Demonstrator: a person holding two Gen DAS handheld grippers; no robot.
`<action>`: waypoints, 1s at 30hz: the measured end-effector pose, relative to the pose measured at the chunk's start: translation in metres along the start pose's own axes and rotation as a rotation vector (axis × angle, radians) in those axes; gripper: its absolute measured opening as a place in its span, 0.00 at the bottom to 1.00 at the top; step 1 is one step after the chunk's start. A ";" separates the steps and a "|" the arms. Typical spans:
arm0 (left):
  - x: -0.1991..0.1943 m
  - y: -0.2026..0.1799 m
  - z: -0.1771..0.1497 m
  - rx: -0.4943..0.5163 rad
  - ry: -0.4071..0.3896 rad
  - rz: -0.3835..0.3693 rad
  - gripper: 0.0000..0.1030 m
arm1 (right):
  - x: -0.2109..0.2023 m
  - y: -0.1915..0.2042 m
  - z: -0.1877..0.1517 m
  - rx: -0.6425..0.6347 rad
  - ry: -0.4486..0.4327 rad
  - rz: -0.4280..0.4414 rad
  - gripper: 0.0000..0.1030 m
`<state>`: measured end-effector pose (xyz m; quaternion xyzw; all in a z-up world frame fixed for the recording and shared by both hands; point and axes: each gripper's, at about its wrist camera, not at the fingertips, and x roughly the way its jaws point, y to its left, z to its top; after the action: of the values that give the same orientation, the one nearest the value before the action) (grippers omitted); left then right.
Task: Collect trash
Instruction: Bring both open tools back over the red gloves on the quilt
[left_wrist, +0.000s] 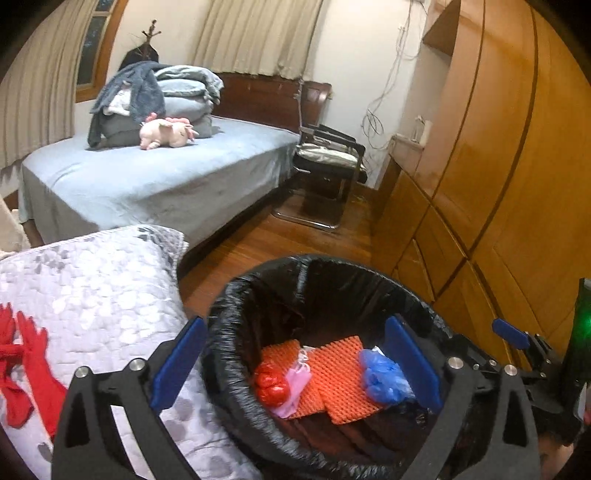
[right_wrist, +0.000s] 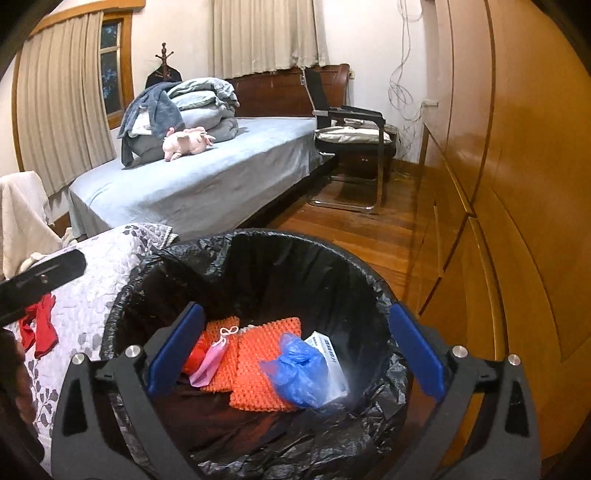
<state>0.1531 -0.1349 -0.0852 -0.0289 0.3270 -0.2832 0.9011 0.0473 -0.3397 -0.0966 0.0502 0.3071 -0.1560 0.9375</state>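
Note:
A trash bin with a black liner (left_wrist: 236, 317) (right_wrist: 373, 284) stands on the floor beside a quilted surface. Inside lie orange foam netting (left_wrist: 340, 373) (right_wrist: 258, 365), a crumpled blue plastic bag (left_wrist: 380, 376) (right_wrist: 299, 369), a red bag (left_wrist: 271, 384), a pink mask (left_wrist: 299, 380) (right_wrist: 212, 360) and a small white box (right_wrist: 330, 356). My left gripper (left_wrist: 295, 365) is open and empty over the bin's mouth. My right gripper (right_wrist: 295, 350) is open and empty above the bin. Red gloves (left_wrist: 26, 365) (right_wrist: 40, 325) lie on the quilt at the left.
The grey-white quilt (left_wrist: 103, 288) (right_wrist: 88, 295) borders the bin's left. A blue-sheeted bed (left_wrist: 155, 177) with folded bedding and a pink plush toy (left_wrist: 166, 133) lies beyond. A black chair (left_wrist: 328, 162) stands by it. Wooden cabinets (left_wrist: 498, 166) run along the right. Wooden floor lies between.

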 end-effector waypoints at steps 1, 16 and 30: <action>-0.007 0.005 -0.001 -0.001 -0.011 0.016 0.93 | -0.002 0.002 0.000 -0.004 -0.005 0.002 0.95; -0.097 0.090 -0.019 -0.024 -0.114 0.307 0.94 | -0.020 0.084 0.014 -0.091 -0.059 0.142 0.95; -0.157 0.192 -0.051 -0.148 -0.125 0.531 0.94 | -0.018 0.205 0.014 -0.206 -0.054 0.354 0.95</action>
<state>0.1187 0.1160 -0.0813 -0.0254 0.2867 -0.0101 0.9576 0.1079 -0.1439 -0.0749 0.0029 0.2826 0.0424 0.9583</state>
